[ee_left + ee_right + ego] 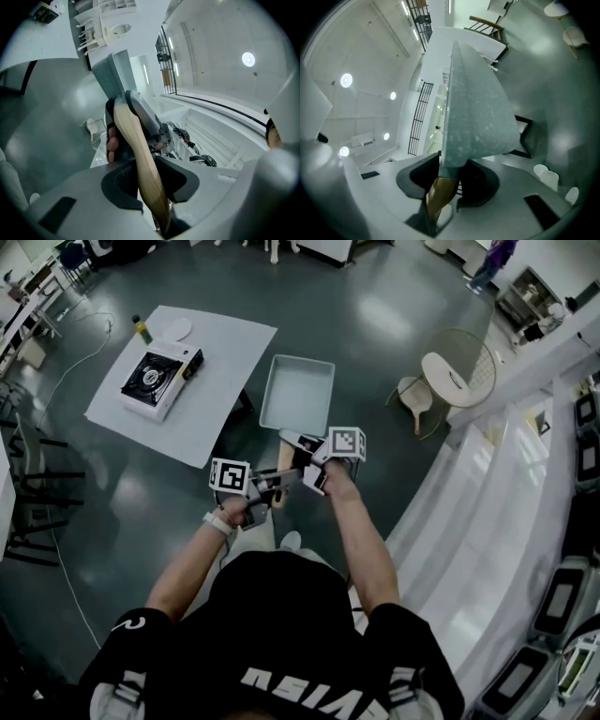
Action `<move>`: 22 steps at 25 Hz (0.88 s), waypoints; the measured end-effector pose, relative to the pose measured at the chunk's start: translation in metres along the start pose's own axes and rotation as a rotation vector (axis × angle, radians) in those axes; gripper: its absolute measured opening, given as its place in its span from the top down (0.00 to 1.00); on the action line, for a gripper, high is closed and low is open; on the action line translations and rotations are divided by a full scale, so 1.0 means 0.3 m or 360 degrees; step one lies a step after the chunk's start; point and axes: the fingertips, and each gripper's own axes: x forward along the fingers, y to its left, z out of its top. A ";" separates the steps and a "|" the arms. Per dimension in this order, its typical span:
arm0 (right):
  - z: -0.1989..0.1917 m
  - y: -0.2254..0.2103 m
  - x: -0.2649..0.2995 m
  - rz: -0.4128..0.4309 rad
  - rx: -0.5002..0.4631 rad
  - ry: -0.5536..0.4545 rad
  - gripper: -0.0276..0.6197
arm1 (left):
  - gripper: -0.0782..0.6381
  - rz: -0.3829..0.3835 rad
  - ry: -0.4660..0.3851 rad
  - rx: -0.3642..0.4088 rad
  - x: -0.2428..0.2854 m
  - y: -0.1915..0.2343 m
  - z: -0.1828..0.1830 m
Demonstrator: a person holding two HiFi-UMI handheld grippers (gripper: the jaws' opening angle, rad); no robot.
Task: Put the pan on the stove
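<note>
A square grey pan (pixel 298 395) with a wooden handle (pixel 283 465) hangs in the air over the floor, carried in front of the person. My left gripper (pixel 272 488) is shut on the near end of the handle, and my right gripper (pixel 305 460) is shut on it closer to the pan. In the left gripper view the handle (pixel 140 159) runs up between the jaws of my left gripper (pixel 150 183) to the pan (pixel 115 75). In the right gripper view the pan (pixel 478 108) fills the middle above my right gripper (pixel 447 180). The portable stove (pixel 155 376) sits on a white table (pixel 225 362) to the left.
On the table a white plate (pixel 173 329) and a yellow bottle (pixel 141 329) stand beyond the stove. A round chair (pixel 450 376) stands on the right, a white partition (pixel 487 512) runs along the right side, and black chair frames (pixel 28 493) stand at the left edge.
</note>
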 end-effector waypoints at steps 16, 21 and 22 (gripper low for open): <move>0.397 -0.030 0.580 0.0088 -0.0012 0.0176 0.79 | 0.78 0.0134 -0.0174 0.0060 -0.242 0.200 0.637; 0.499 -0.030 0.718 0.0115 -0.0053 0.0209 0.79 | 0.77 0.0164 -0.0188 0.0124 -0.303 0.227 0.793; 0.511 -0.029 0.742 0.0112 -0.0043 0.0216 0.79 | 0.77 0.0153 -0.0192 0.0122 -0.312 0.228 0.817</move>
